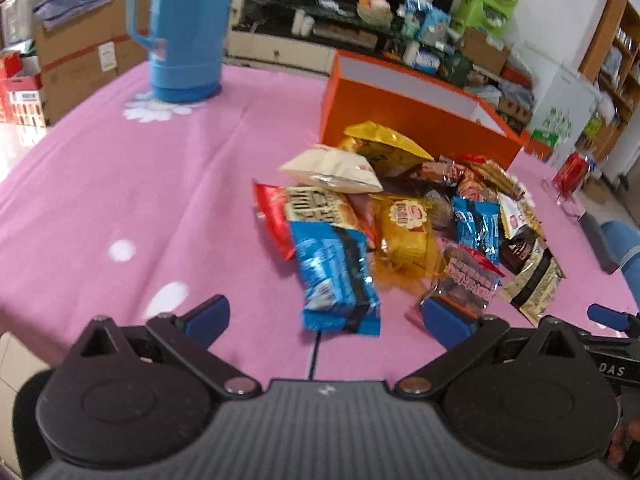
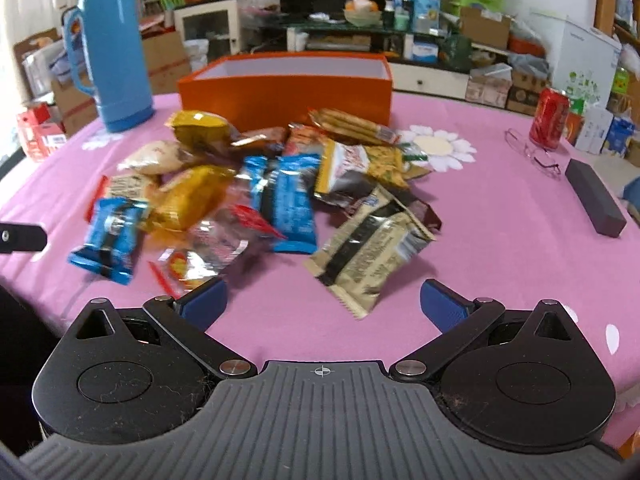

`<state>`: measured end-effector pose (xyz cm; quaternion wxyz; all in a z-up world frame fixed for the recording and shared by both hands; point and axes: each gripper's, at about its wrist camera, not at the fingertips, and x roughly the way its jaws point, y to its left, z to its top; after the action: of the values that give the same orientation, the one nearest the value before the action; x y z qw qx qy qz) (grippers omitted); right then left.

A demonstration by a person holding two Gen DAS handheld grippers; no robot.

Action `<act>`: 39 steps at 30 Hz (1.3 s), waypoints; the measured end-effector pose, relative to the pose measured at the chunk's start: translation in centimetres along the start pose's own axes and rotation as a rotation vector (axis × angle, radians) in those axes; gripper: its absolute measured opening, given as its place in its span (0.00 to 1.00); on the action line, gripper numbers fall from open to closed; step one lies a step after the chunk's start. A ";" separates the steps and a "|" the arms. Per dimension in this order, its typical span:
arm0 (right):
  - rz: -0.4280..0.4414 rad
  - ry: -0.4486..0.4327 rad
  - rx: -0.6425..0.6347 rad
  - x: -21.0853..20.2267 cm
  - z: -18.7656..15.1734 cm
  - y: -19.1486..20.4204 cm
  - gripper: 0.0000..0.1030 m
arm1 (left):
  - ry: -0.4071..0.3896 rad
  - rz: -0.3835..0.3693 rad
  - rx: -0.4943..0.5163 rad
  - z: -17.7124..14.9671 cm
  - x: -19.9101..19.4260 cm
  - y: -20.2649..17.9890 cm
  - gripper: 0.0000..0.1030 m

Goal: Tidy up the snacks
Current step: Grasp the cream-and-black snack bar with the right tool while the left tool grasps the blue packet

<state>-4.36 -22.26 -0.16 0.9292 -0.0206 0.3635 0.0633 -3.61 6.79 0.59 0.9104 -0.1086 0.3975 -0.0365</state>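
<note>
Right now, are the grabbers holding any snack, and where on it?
No, nothing is held. The left gripper and the right gripper are both open and empty. The snack pile lies loose on the pink tablecloth, in front of the orange box.

Bare cloth [image 2: 500, 240] right of snack pile [image 2: 280, 184]

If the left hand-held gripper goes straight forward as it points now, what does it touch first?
Most likely the blue snack packet, lying directly ahead of the open left hand-held gripper at the pile's near edge, though depth is hard to judge.

Right claw [image 2: 322, 306] spread wide, empty; snack pile [image 2: 256, 196] ahead, orange box [image 2: 286, 94] behind it.
</note>
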 end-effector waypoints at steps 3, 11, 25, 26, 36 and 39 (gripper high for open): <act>0.005 0.013 -0.009 1.4 0.7 -1.4 0.91 | 0.051 0.022 0.015 1.2 2.8 -0.7 0.99; 0.089 0.013 -0.188 5.0 3.4 -3.1 0.91 | 0.157 0.003 -0.026 2.2 6.8 -0.4 1.00; 0.061 0.126 -0.039 7.1 0.5 -2.4 0.77 | 0.163 0.099 0.113 1.5 7.3 -1.0 0.74; 0.048 0.131 -0.032 6.9 0.2 -2.4 0.81 | 0.166 0.100 0.121 1.3 7.1 -0.9 0.75; 0.056 0.137 0.210 5.8 0.6 -3.3 0.82 | 0.128 0.111 0.069 2.3 7.2 -0.5 0.89; 0.020 0.124 0.217 7.0 1.2 -2.5 0.75 | 0.135 0.103 0.076 2.1 7.6 -0.7 0.79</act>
<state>1.84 -23.90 -4.04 0.9009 0.0801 0.4253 0.0316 3.08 5.27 -3.28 0.8857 -0.0507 0.4613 -0.0119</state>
